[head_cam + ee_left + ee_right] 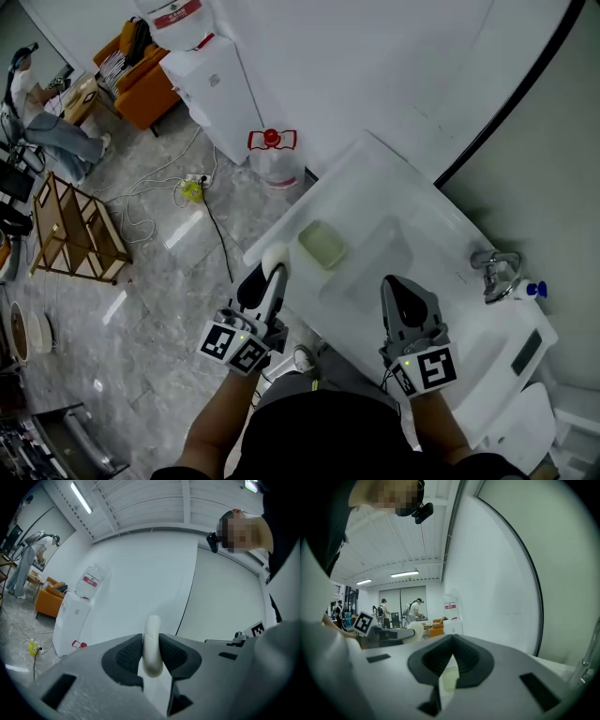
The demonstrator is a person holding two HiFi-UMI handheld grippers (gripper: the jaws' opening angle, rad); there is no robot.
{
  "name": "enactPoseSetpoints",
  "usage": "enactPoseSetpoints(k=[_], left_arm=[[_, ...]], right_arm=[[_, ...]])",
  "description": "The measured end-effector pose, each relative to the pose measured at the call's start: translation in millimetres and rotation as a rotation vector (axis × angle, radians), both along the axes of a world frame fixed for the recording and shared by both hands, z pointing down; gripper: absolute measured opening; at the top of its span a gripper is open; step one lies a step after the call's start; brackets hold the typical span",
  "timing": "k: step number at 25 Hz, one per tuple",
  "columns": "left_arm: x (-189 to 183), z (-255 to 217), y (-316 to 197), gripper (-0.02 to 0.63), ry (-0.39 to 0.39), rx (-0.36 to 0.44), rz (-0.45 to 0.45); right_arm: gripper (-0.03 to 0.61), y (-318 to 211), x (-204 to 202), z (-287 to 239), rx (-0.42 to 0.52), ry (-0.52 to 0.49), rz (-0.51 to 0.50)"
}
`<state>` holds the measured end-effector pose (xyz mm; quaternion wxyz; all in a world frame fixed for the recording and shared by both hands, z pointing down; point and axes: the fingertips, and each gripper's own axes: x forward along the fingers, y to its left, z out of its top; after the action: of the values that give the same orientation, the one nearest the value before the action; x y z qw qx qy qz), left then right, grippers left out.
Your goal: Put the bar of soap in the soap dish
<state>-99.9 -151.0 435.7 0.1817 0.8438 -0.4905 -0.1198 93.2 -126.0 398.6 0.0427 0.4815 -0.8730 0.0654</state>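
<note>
Plenty of bare desk [422, 211] surrounds the dish [322, 244]. Left hand-held gripper [273, 274], at the edge beside the dish, pinches the soap [274, 255]; right hand-held gripper [405, 286] closed, empty.

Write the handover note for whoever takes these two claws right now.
Left claw: shut on the bar of soap, which stands on edge between the pads, held by the corner of the white sink counter.
Right claw: shut, nothing in it, over the counter's near edge.
Soap dish: green, on the counter just beyond the soap, with nothing visible in it.
Done: the soap is in the grip and close to the dish.
Left: carry the soap over the dish, lower it in, open the left claw.
</note>
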Motion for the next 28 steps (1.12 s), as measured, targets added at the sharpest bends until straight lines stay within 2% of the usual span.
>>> enactPoseSetpoints(k=[7, 14, 20, 28], left_arm=[[13, 40, -19, 0.117, 0.003, -0.096, 0.014], [18, 76, -41, 0.117, 0.024, -0.144, 0.017], [27, 112, -55, 0.117, 0.061, -0.253, 0.017], [45, 141, -71, 0.117, 0.037, -0.323, 0.029]], right_arm=[[0.014, -7, -1, 19, -0.029, -0.013, -0.013], [0.014, -14, 8, 36, -0.053, -0.011, -0.002], [0.013, -17, 12, 39, -0.067, 0.0, 0.004], [0.013, -26, 14, 45, -0.072, -0.011, 0.007]])
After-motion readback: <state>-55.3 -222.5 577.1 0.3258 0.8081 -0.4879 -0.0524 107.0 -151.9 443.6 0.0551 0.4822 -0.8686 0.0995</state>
